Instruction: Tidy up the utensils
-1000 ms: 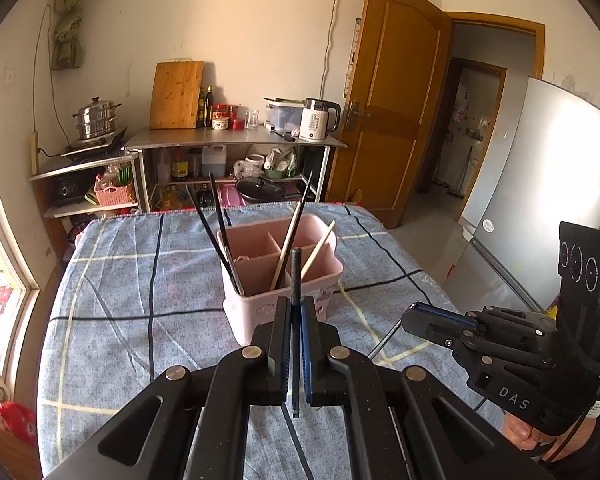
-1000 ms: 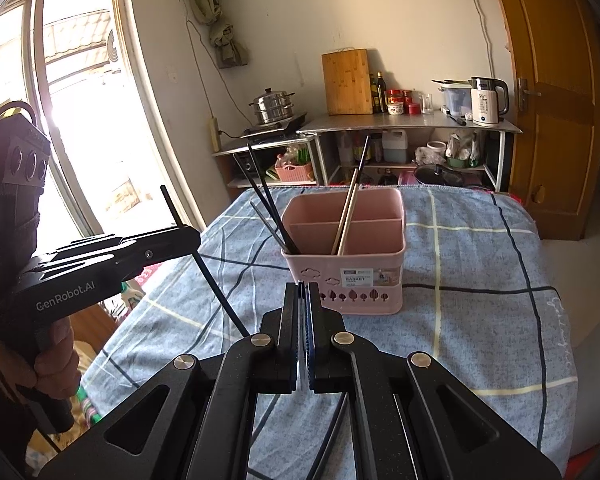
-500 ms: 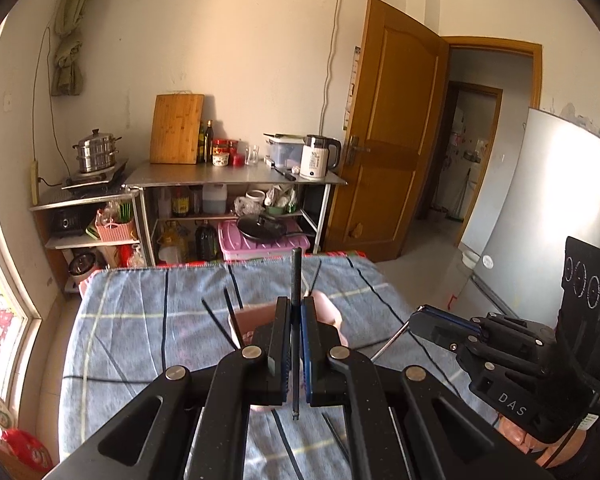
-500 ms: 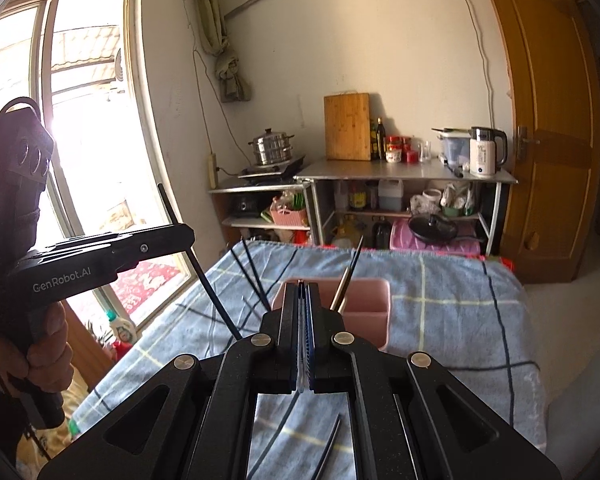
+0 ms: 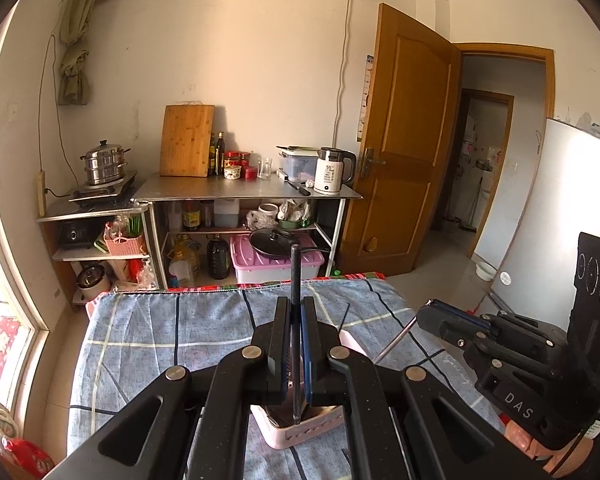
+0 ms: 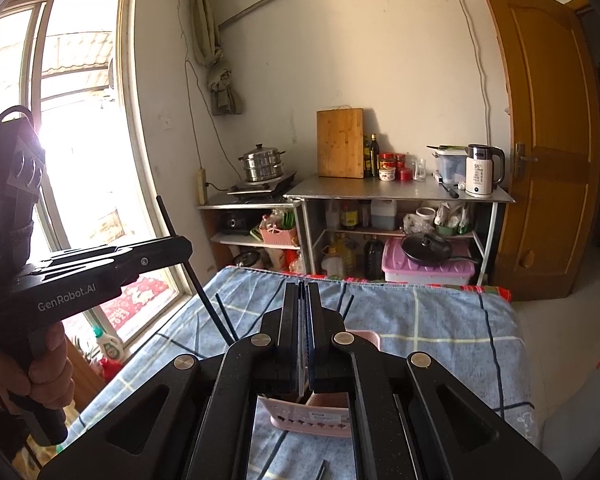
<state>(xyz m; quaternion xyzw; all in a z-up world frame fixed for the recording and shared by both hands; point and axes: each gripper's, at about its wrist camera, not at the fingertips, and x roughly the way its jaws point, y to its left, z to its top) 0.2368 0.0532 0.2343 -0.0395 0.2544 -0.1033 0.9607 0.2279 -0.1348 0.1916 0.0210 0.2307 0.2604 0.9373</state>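
Note:
My left gripper (image 5: 295, 308) is shut on a black chopstick (image 5: 295, 272) that stands upright between its fingers, above the pink utensil basket (image 5: 300, 434). The same chopstick (image 6: 192, 268) shows in the right wrist view, held by the left gripper (image 6: 180, 246). My right gripper (image 6: 301, 296) is shut on a thin silver utensil handle (image 5: 394, 340), seen in the left wrist view, where this gripper (image 5: 428, 314) is at the right. The pink basket (image 6: 312, 420) lies below both grippers, with black chopsticks (image 6: 224, 320) sticking out of it.
The table carries a blue checked cloth (image 5: 172, 332). Loose black chopsticks (image 6: 276, 456) lie on the cloth near its front. A metal shelf (image 5: 244, 192) with a kettle, cutting board and pots stands at the far wall. A wooden door (image 5: 404, 152) is at the right, a window (image 6: 72, 140) at the left.
Both grippers have risen and tilted up, so the pink basket has dropped from the middle of each view to beneath the fingers. Both grips stay unchanged.

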